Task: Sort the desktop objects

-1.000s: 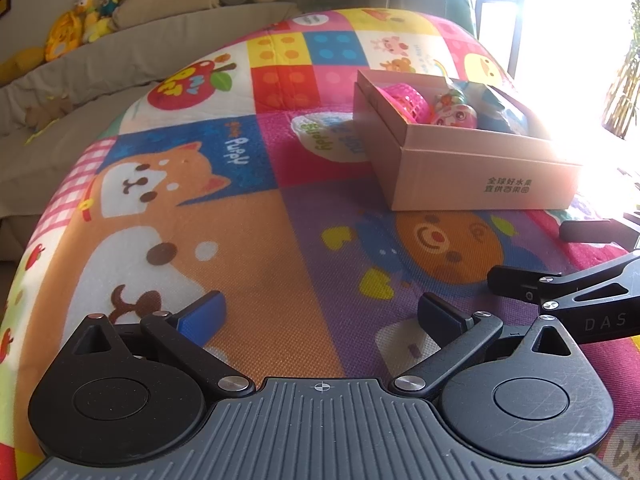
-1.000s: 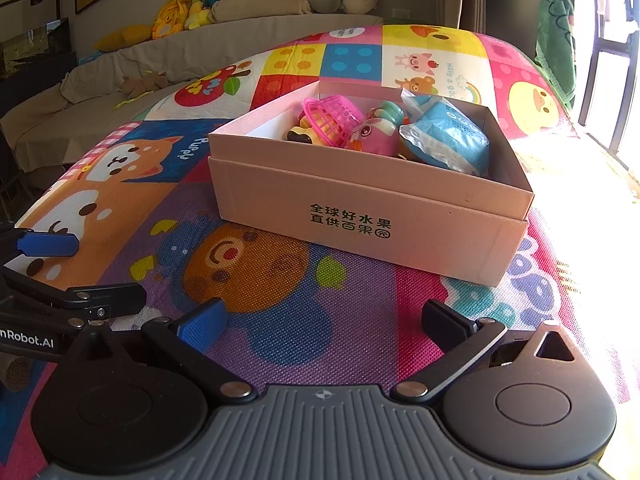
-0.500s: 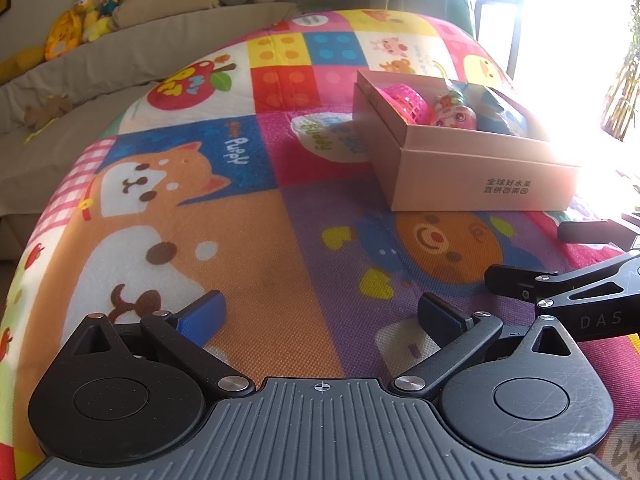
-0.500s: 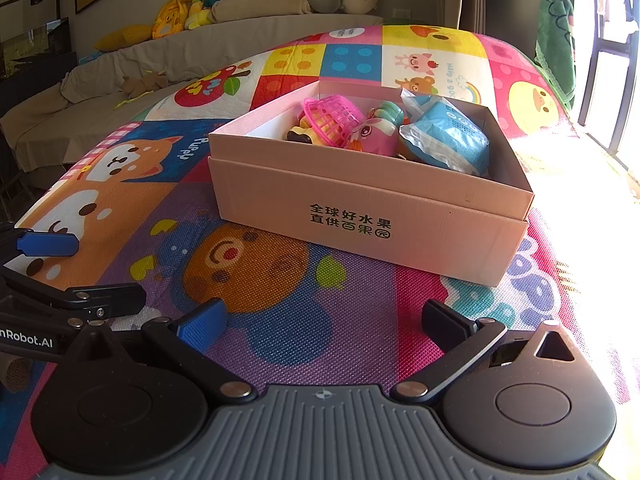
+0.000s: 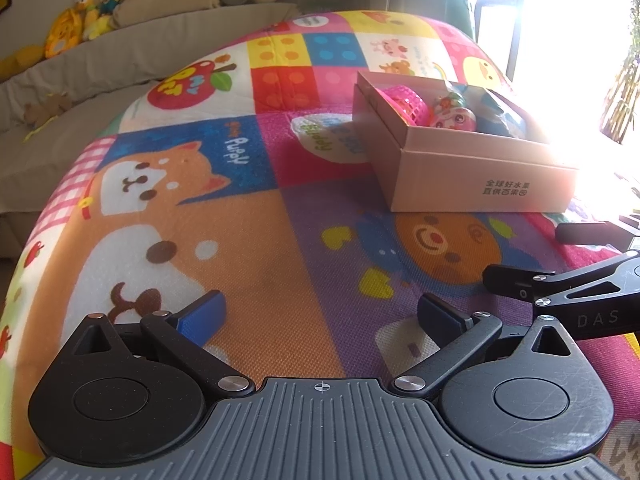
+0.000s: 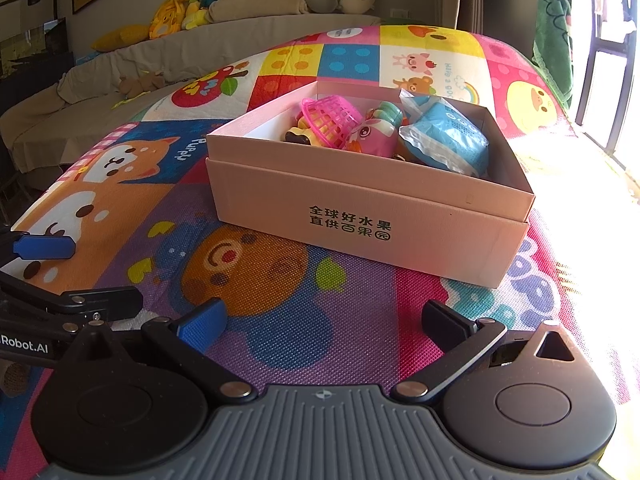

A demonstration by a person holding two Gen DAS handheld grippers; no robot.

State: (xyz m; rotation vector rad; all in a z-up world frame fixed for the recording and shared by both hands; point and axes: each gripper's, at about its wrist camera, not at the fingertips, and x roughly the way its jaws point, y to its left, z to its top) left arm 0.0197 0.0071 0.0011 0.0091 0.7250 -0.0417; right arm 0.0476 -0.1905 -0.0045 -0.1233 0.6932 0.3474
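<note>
Both grippers low over the mat, box ahead.
The left gripper (image 5: 320, 312) and right gripper (image 6: 322, 320) stand wide apart and empty at the lower edge of each view. The pink box (image 6: 360, 216) sits at mid-frame on the mat (image 6: 280, 320), holding a pink basket (image 6: 334, 120), a pink toy (image 6: 376, 138) and a blue packet (image 6: 452, 140).

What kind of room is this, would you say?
Most likely a home living room or play area: a cartoon play mat, a covered sofa lined with plush toys, and a pink box of small toys.
</note>
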